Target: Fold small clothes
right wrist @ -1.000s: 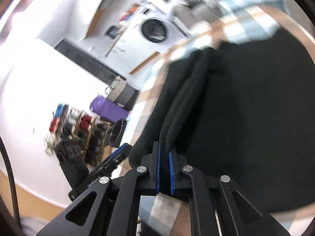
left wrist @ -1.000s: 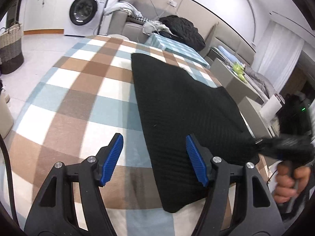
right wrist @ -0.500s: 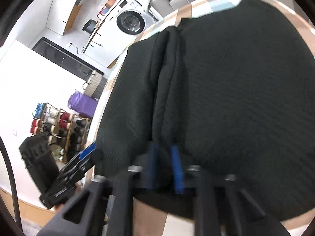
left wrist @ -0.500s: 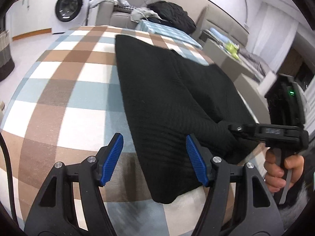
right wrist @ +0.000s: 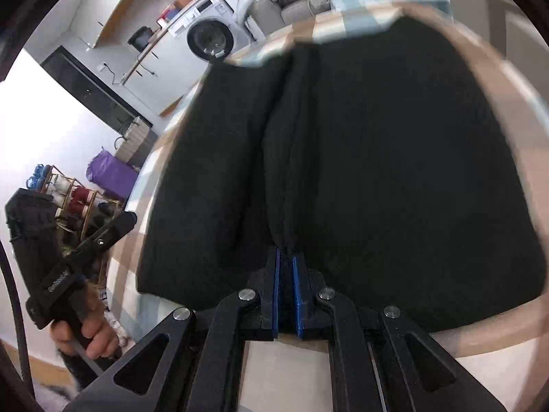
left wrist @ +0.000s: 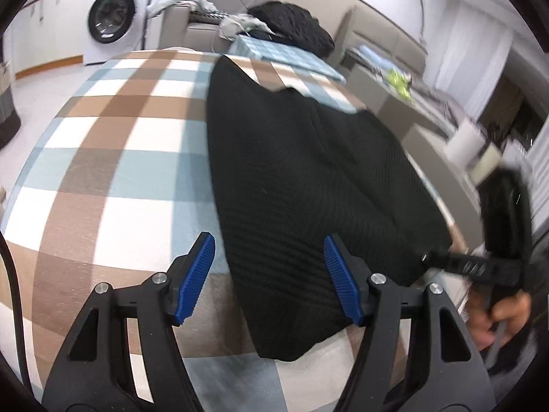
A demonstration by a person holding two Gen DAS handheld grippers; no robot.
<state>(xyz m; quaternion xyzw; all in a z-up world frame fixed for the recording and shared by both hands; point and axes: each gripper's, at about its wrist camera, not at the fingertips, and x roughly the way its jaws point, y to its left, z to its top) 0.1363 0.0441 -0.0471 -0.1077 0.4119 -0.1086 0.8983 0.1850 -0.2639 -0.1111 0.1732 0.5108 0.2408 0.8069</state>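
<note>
Right wrist view: the right gripper [right wrist: 285, 264] is clenched on a pinched-up ridge of the black knit garment [right wrist: 394, 158], its blue pads [right wrist: 276, 295] nearly meeting with the fabric bunched between them. From that pinch a raised fold runs away across the cloth. The garment lies spread on the checked tablecloth [right wrist: 507, 89], brown, white and pale blue. At the left edge a hand [right wrist: 92, 336] grips the handle of the other tool.

From the left wrist, the left gripper [left wrist: 269, 274] stands released, its jaws wide apart above the garment's [left wrist: 302, 178] near corner, with nothing pinched; whether a pad [left wrist: 197, 274] brushes the fabric is hard to judge. The cloth lies toward the right half of the tablecloth [left wrist: 113, 158]. Farther off stand a washing machine [left wrist: 113, 24] and a sofa [left wrist: 202, 31] piled with clothes.
</note>
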